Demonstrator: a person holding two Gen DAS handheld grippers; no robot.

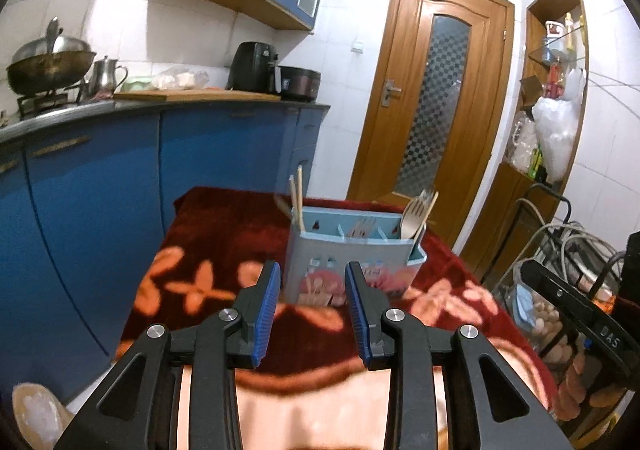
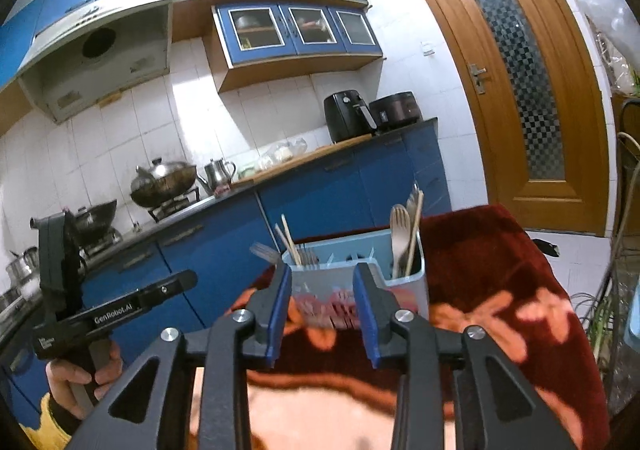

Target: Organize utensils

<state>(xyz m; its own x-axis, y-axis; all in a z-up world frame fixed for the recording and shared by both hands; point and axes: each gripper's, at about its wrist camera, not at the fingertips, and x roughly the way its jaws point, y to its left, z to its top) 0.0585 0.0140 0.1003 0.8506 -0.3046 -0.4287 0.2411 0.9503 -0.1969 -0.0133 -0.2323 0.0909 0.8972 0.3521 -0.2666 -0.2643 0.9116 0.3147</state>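
A light blue utensil holder (image 1: 352,258) with several compartments stands on a table under a dark red flowered cloth (image 1: 216,234). Wooden chopsticks (image 1: 297,197) stand in its left compartment, forks (image 1: 360,228) in the middle, and a wooden spoon and fork (image 1: 416,215) at its right end. My left gripper (image 1: 312,278) is open and empty, just in front of the holder. In the right wrist view the holder (image 2: 404,286) sits close ahead of my right gripper (image 2: 322,282), which is open and empty. The left gripper's body (image 2: 120,310) shows at the left, held in a hand.
Blue kitchen cabinets (image 1: 120,185) and a counter with a wok (image 1: 48,65), a kettle and an air fryer (image 1: 256,65) run along the left. A wooden door (image 1: 436,89) is behind the table. A wire rack with cables and bags (image 1: 560,290) stands at the right.
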